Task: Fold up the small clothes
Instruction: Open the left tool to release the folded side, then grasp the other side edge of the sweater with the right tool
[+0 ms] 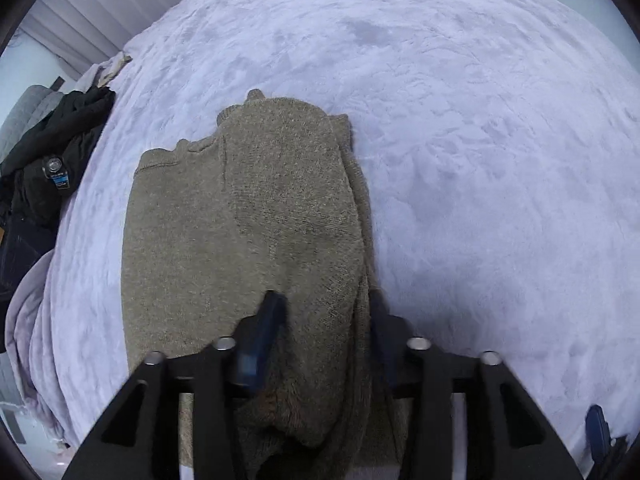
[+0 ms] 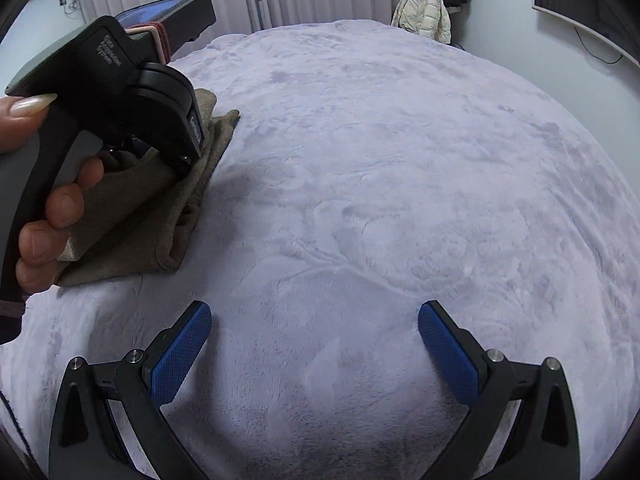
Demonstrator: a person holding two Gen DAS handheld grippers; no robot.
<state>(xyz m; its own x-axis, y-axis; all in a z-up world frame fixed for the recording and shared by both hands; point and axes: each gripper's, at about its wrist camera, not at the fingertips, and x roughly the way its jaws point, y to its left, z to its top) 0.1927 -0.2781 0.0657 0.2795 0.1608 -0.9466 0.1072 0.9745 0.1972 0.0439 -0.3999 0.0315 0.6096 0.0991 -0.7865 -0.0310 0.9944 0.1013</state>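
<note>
The folded brown sweater lies lengthwise away from the left hand-held gripper, whose parted jaws straddle its near edge; the right hand-held gripper gapes empty over the bed.

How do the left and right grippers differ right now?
The left gripper is over the folded brown sweater, jaws apart with knit fabric between them; the right gripper is over the bare blanket, with nothing between its jaws. The right's jaws stand visibly wider than the left's. Both have blue pads, black frames and point down at the bed.
</note>
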